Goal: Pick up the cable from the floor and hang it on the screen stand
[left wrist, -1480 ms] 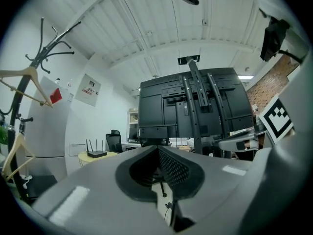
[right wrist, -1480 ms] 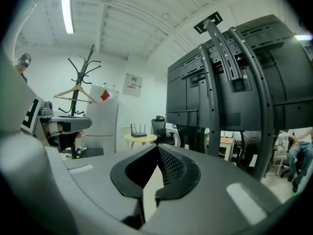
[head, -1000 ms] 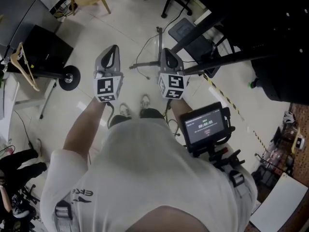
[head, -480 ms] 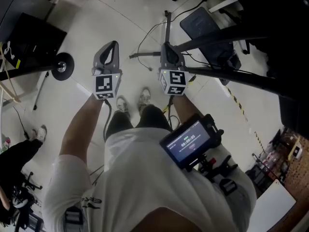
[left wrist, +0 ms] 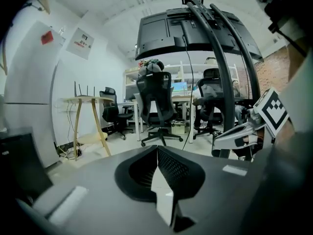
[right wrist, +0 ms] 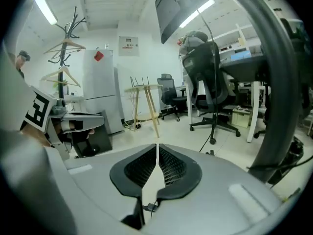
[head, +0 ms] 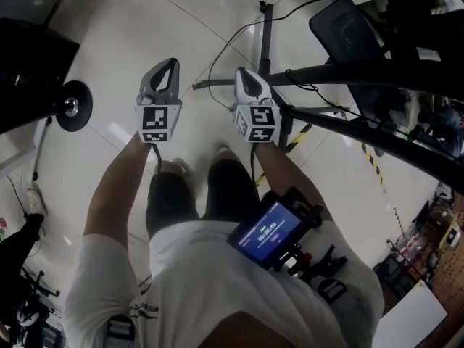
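Observation:
A thin black cable (head: 226, 48) lies curved on the pale floor ahead of both grippers, beside the screen stand's base bar (head: 265, 29). My left gripper (head: 168, 64) points at the floor left of it, shut and empty (left wrist: 157, 151). My right gripper (head: 241, 75) is close to the cable's near end. Its jaws have just been opening and stand a thin slit apart with nothing between them (right wrist: 156, 148). The stand's curved posts (left wrist: 221, 72) carry the dark screen (left wrist: 195, 31). A cable (right wrist: 212, 106) hangs down to the floor ahead of the right gripper.
A thick black stand arm (head: 362, 71) crosses to the right. A wheel (head: 71, 106) and a dark box (head: 25, 46) stand at the left. Office chairs (left wrist: 159, 102), a wooden table (left wrist: 85, 114), a coat rack (right wrist: 66, 43) and yellow-black floor tape (head: 373, 169) surround the spot.
Both grippers have sunk toward the floor as the person bends down. The cable and stand base now lie nearer to the gripper tips.

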Demonstrator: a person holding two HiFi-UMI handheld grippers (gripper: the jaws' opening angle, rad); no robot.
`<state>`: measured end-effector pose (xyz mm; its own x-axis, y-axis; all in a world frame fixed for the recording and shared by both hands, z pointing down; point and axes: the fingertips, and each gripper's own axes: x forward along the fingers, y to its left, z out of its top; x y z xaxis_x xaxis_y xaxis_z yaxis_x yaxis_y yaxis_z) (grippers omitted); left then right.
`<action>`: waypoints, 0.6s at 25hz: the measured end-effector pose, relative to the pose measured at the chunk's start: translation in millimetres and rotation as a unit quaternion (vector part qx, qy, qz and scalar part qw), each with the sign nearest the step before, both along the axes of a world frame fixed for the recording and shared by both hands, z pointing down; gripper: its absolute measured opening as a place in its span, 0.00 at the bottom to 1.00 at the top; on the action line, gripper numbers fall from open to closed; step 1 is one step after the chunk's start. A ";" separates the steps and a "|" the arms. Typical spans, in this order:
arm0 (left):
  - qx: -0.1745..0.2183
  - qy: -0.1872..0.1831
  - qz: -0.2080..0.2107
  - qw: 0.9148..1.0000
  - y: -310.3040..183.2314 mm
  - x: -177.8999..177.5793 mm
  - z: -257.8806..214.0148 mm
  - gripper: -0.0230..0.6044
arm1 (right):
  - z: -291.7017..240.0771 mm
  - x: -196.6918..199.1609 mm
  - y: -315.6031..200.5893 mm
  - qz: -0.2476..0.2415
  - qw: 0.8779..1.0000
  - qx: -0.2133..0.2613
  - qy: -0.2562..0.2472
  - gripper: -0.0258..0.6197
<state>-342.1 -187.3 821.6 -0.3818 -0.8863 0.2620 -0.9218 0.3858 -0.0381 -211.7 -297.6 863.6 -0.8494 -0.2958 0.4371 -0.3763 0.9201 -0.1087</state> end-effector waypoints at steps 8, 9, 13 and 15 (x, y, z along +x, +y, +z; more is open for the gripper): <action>0.013 -0.009 0.034 0.999 -41.5 -25.8 152.3 0.04 | 170.6 -21.3 -17.8 -0.005 1.000 -0.017 0.003 0.13; 0.017 -0.011 0.039 0.999 -45.8 -29.6 166.6 0.04 | 187.7 -25.1 -18.4 -0.006 1.000 -0.017 0.003 0.13; 0.020 -0.015 0.049 0.998 -40.9 -36.7 220.5 0.04 | 253.8 -33.0 0.6 -0.025 0.999 -0.037 0.012 0.20; 0.029 -0.022 0.045 0.998 -44.5 -42.1 238.3 0.04 | 275.6 -35.9 -2.3 -0.024 0.999 -0.038 0.018 0.21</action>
